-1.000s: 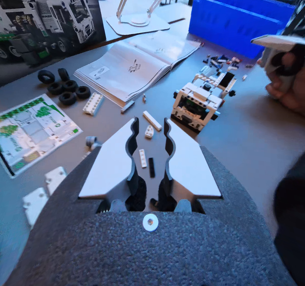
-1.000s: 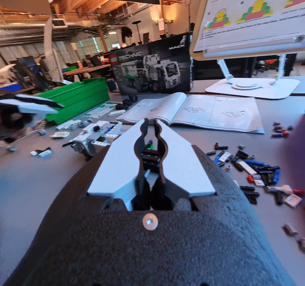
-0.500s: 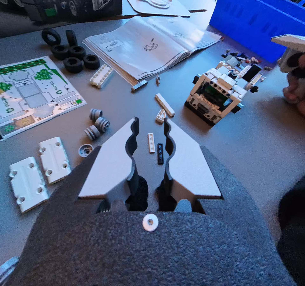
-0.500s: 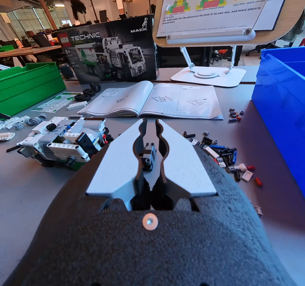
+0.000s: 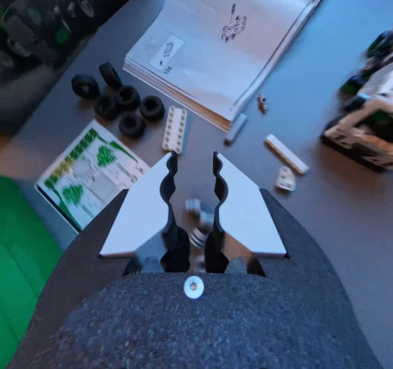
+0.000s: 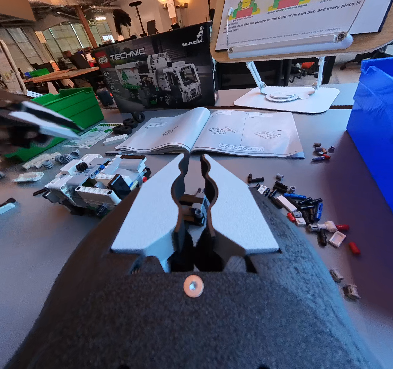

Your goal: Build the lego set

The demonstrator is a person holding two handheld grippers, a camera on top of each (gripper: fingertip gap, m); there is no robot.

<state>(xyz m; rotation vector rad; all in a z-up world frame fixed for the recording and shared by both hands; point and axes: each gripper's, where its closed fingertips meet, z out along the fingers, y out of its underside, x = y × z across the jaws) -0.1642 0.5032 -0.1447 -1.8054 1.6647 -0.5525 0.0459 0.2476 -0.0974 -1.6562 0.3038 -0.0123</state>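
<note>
matt paper booklet (image 6: 212, 133), glossy plastic blue bin (image 6: 374, 124), black rubbery-looking tyres (image 5: 119, 101), smooth grey tabletop (image 6: 63, 241).

From the left wrist we look steeply down, close over the table (image 5: 319, 220), blurred. From the right wrist we look low and level across it. Both views share the open instruction booklet (image 5: 223, 46) (image 6: 212, 133) and black tyres (image 5: 127, 105) (image 6: 127, 124).

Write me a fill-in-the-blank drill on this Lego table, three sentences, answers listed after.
1. The right tool is clamped on a small black and ____ assembly.
2. The left tool is ____, gripping nothing.
3. The loose black tyres lie between the sticker sheet and the ____ instruction booklet.

Missing words: grey; open; open
</note>
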